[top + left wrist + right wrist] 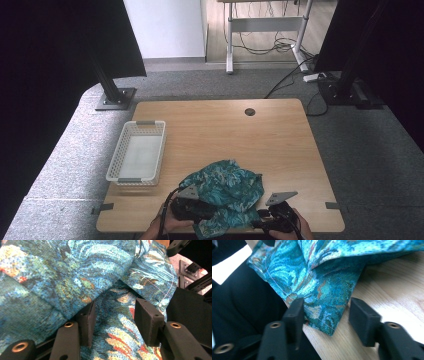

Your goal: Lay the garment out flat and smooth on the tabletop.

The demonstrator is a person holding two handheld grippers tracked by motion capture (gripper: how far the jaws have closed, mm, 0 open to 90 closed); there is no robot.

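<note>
- We have the crumpled teal-and-blue patterned woven cloth [225, 192] lying in a heap at the near edge of the light wooden desk [260, 135], between our two hands, one hemmed corner [329, 327] reaching the desk's near rim.
- Our left gripper [113, 322] stands wide, a fold of cloth between its jaws but not pinched.
- Our right gripper [324, 315] is also wide, its jaws set either side of the hemmed corner without closing on it.
- We judge the work barely begun: the cloth is bunched, nothing is smoothed or folded, and both grips are yet to be made. What is left seems to be nearly everything, starting with taking hold.
- A white perforated plastic basket [137, 131] sits at the desk's left side, well apart from the cloth, with nothing in it.
- The rest of the desk is bare wood, with a round cable hole [250, 112] at the far edge.
- Beyond lies grey carpet [365, 145], black drapes on metal stands at both sides, and a white-legged table [265, 30] with loose cables at the far end.
</note>
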